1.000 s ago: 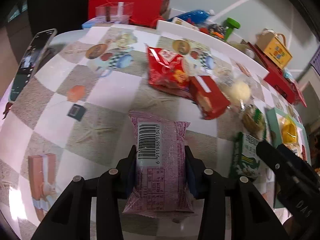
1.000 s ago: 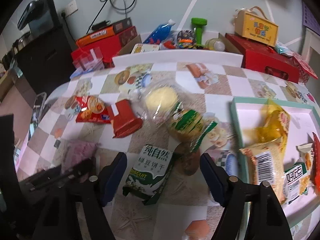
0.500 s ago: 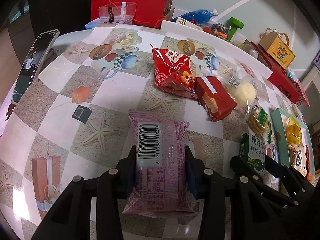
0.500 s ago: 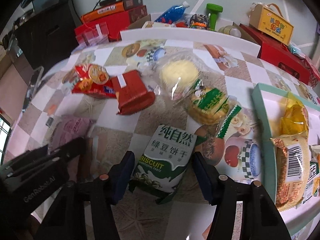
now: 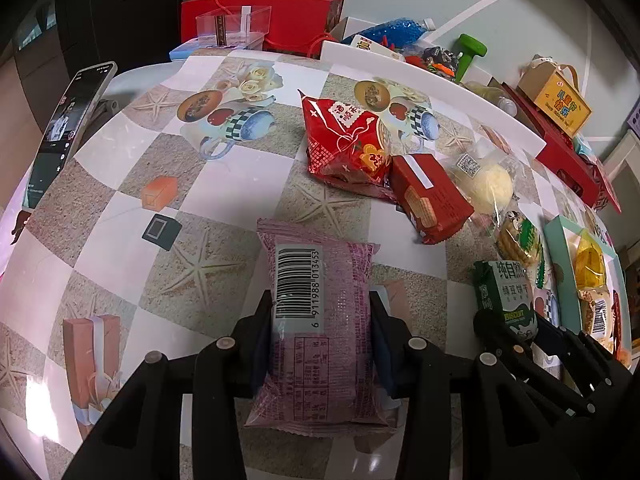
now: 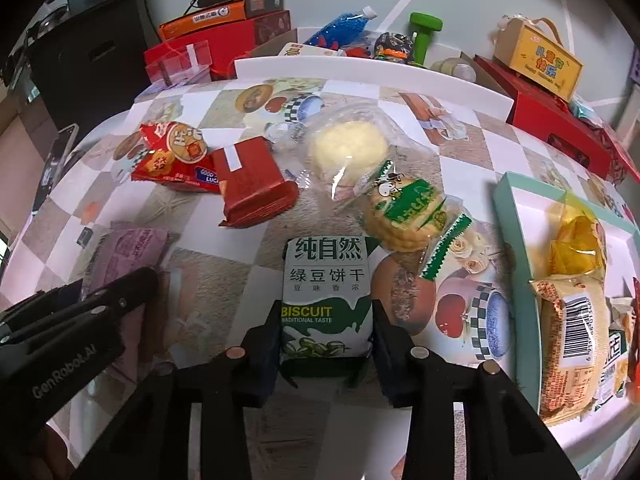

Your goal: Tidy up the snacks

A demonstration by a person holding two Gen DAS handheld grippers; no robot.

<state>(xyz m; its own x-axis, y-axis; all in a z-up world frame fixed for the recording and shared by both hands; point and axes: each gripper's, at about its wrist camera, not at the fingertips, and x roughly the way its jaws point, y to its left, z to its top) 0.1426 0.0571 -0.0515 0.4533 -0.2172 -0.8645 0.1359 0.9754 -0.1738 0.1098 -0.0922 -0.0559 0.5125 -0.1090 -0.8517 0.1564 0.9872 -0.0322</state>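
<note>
With both packs clamped across their width, left gripper point(image 5: 320, 334) pinches the pink pack point(image 5: 318, 320) on the table point(image 5: 120, 168); right gripper point(image 6: 325, 334) squeezes the biscuit pack point(image 6: 326, 292), likely bound for the tray point(image 6: 516, 240).

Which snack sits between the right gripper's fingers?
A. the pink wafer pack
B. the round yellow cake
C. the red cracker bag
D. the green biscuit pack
D: in the right wrist view the right gripper has both fingers pressed against the sides of the green biscuit pack.
</note>
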